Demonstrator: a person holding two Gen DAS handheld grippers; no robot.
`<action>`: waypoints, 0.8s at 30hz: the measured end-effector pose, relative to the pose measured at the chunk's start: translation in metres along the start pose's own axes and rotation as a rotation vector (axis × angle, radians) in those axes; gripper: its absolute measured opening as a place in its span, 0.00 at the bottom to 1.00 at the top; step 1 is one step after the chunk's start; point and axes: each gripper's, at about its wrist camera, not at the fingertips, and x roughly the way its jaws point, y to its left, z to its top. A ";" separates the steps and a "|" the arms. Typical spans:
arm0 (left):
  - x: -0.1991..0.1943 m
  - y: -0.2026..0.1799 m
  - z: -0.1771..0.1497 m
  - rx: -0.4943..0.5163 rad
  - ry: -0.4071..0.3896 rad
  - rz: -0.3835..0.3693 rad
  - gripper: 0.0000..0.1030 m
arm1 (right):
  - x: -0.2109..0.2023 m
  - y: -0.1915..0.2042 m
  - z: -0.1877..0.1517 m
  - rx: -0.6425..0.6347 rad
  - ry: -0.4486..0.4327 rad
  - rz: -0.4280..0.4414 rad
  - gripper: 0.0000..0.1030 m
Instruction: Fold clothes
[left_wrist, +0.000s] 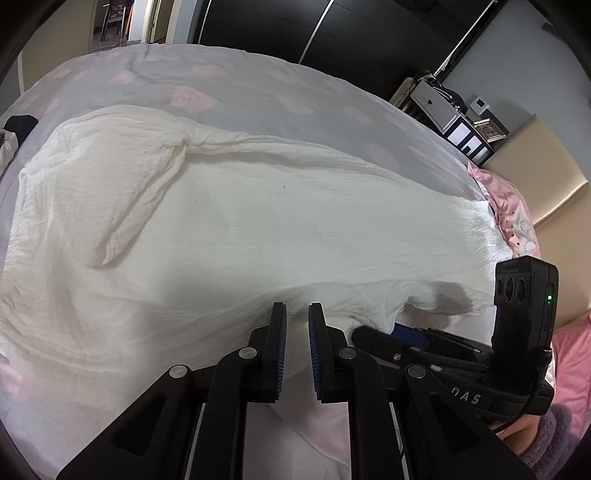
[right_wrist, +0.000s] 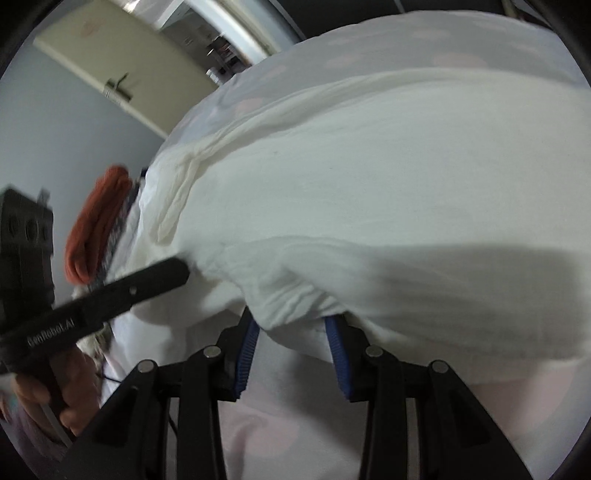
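While both grippers work the near edge of the bed, this is how things stand:

Garment: a white, crinkled gauze garment (left_wrist: 229, 206) lies spread across the bed (left_wrist: 229, 85), its long axis running along the near edge, side to side as the person faces it. One sleeve (left_wrist: 144, 192) is already folded inward over the body, toward the left end.

Bed: grey cover with pale pink heart shapes; the garment takes up most of the near half, its hem reaching the near edge.

Left gripper (left_wrist: 297, 314): the blue pads stand close together, with a narrow gap showing between them. The hem rises just ahead of the tips; whether a thin layer is pinched I cannot tell.

Right gripper (right_wrist: 291, 325): jaws spread partway, a bunched fold of the hem (right_wrist: 295, 302) draped between and over the tips. The pads do not look pressed on it.

Key relation: the cloth lies straight ahead of and slightly above both sets of tips, so the next fold probably means lifting this near hem and carrying it away toward the far side. The two grippers sit side by side along the hem, the right nearer the lifted fold, the left toward the sleeve end.

Look of the cloth: thin, soft, finely wrinkled, likely to sag and slip from a loose hold.

Beside the bed: an orange folded cloth (right_wrist: 96, 229) lies past the garment's left end.
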 end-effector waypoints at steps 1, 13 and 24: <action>0.000 0.001 0.000 -0.006 0.000 -0.001 0.13 | -0.001 -0.002 0.000 0.025 -0.013 0.010 0.35; 0.006 -0.006 -0.001 0.039 0.015 0.027 0.13 | -0.006 -0.017 0.004 0.229 -0.093 0.129 0.35; 0.008 -0.011 -0.002 0.052 0.024 0.042 0.13 | -0.007 -0.028 0.006 0.364 -0.132 0.211 0.40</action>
